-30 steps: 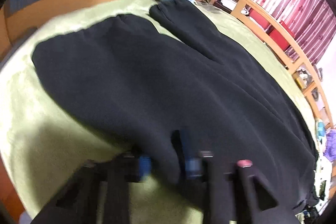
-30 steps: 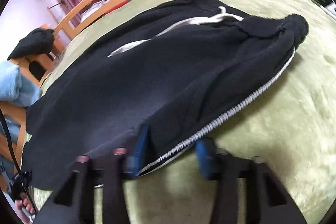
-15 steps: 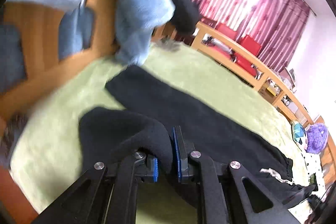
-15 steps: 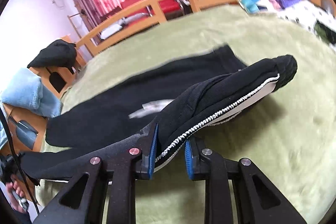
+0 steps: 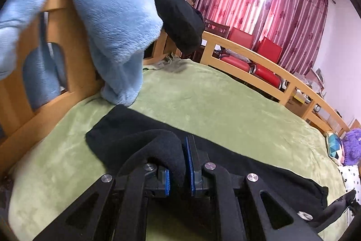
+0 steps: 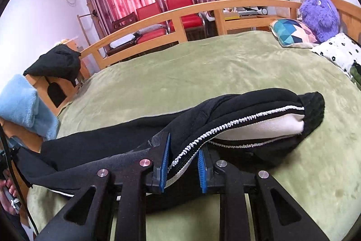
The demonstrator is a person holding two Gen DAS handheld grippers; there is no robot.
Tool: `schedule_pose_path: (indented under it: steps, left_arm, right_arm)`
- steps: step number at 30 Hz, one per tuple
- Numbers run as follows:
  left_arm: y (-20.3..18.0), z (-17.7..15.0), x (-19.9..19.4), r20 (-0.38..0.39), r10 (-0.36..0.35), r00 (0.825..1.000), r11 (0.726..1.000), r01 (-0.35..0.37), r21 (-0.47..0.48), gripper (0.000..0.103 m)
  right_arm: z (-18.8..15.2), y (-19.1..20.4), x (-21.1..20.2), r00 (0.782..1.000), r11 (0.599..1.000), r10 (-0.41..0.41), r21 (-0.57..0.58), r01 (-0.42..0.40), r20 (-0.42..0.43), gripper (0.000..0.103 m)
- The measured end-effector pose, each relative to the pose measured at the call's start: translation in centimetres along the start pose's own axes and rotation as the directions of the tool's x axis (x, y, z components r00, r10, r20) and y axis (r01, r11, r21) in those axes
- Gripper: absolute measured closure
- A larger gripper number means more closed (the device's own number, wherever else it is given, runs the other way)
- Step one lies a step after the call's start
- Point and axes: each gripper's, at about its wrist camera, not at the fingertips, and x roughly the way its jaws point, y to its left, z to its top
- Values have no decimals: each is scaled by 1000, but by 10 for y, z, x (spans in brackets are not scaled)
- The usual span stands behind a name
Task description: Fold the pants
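- The left gripper [image 5: 178, 169] was clamped on a fold of the black pants [image 5: 135, 139], its blue pads [image 5: 189, 168] nearly together with the fabric bunched between them.
- From that grip the pants ran across the green blanket [image 5: 225, 105] covering the bed, one leg lying flat beside the raised fold.
- A fluffy blue garment [image 5: 112, 22] hung over the wooden bed frame [image 5: 259, 60] at the left.
- The right gripper [image 6: 182, 169] had closed tight on the pants [image 6: 248, 110] near the white-stitched seam [image 6: 225, 127], lifting that edge off the blanket [image 6: 203, 64].
- A patterned pillow [image 6: 293, 32] and a purple plush toy [image 6: 320, 12] sat at the far right.
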Motion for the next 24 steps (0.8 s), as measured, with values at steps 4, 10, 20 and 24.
schedule_pose_path:
  steps: [4, 10, 20, 24]
  left_arm:
    - [-20, 5, 42, 19, 30, 999, 999, -31, 41, 91]
    - [-45, 6, 100, 9, 31, 999, 997, -32, 70, 91]
    - [-54, -5, 165, -34, 100, 994, 991, -97, 96, 88]
    - [-51, -18, 182, -101, 141, 985, 985, -129, 116, 81]
  right_arm:
    - [12, 3, 36, 999, 999, -28, -18, 28, 30, 81]
    - [24, 4, 102, 998, 999, -44, -25, 45, 33, 81]
    - [25, -13, 190, 995, 995, -85, 49, 88, -48, 80]
    - [9, -1, 213, 969, 970, -226, -112, 215, -103, 59]
